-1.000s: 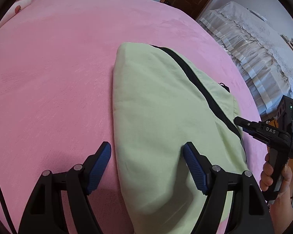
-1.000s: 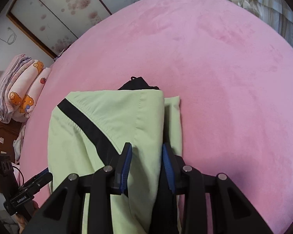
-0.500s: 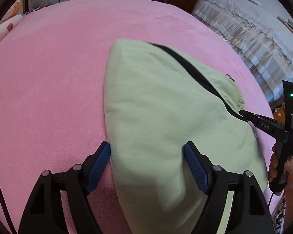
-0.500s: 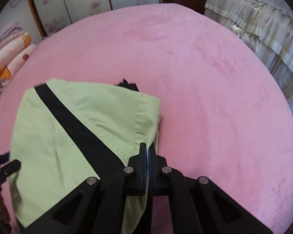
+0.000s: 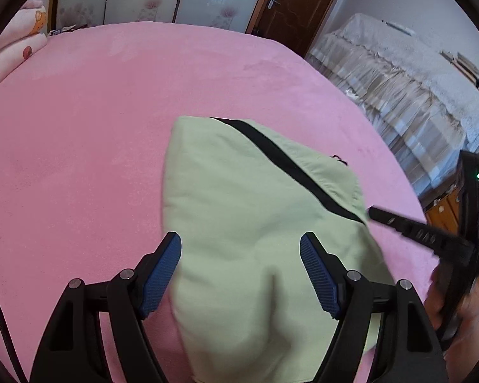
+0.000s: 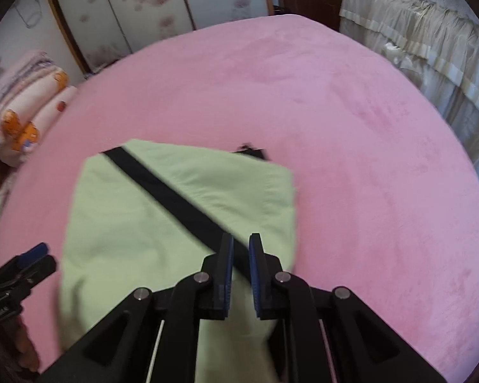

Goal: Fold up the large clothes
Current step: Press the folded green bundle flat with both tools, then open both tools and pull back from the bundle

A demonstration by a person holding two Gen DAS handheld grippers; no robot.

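Note:
A folded light-green garment (image 5: 255, 210) with a black stripe lies on the pink bed (image 5: 79, 127). My left gripper (image 5: 240, 249) hovers over the garment's near left part, open wide, the cloth showing under and between its blue pads without being pinched. In the right wrist view the same garment (image 6: 163, 223) fills the lower left. My right gripper (image 6: 241, 249) stands over the garment's near right corner. Its jaws are opening, a narrow gap between the pads with green and black cloth showing through. Each gripper shows in the other's view: the right gripper (image 5: 399, 223), the left gripper (image 6: 25, 261).
Bare pink bed (image 6: 351, 127) lies beyond and right of the garment. Folded quilts with a bear print (image 6: 25, 111) sit at the far left edge. A second bed with a beige frilled cover (image 5: 415, 95) stands to the right, and sliding doors and a wooden door (image 5: 290, 6) are behind.
Both grippers have risen and drawn back from the garment. The right jaws closed at the garment's right edge, then parted slightly. The lower layer that stuck out on the right is now covered.

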